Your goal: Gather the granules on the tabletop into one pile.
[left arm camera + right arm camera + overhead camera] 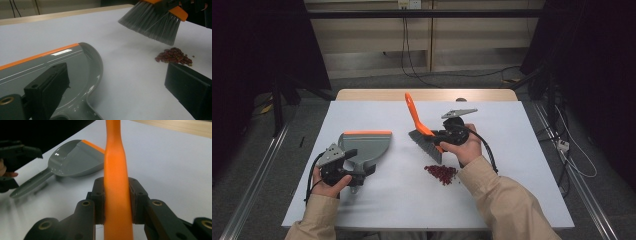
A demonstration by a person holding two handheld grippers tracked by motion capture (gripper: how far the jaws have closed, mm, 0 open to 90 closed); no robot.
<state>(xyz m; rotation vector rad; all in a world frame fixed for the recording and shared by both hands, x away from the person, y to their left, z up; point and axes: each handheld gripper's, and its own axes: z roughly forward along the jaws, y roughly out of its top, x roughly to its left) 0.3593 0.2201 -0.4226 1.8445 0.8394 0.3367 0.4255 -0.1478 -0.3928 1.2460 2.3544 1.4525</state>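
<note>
The hand brush [424, 131] has a bright orange handle that narrows toward its tip and a grey band of bristles; it is held tilted above the counter [492, 200], handle pointing up and away, bristles angled down just above a small heap of dark red beans [441, 173]. The right gripper [451, 135] clamps the orange handle between its fingers [98, 200], pads pressed against both sides. To the left lies a grey dustpan [364, 146] with an orange strip along its front lip, flat on the counter, its handle toward the person. The left gripper [346, 172] sits at that handle; in the left gripper view its fingers [47, 92] stand wide apart, one over the pan's neck, the other on bare counter near the beans.

The counter is a white sheet over a light wooden top, with grey floor, cables and dark curtains around it. Both forearms in beige sleeves come in from below; the right hand [468, 149] is raised beside the beans, the left hand [328, 184] rests low near the counter's front edge.
</note>
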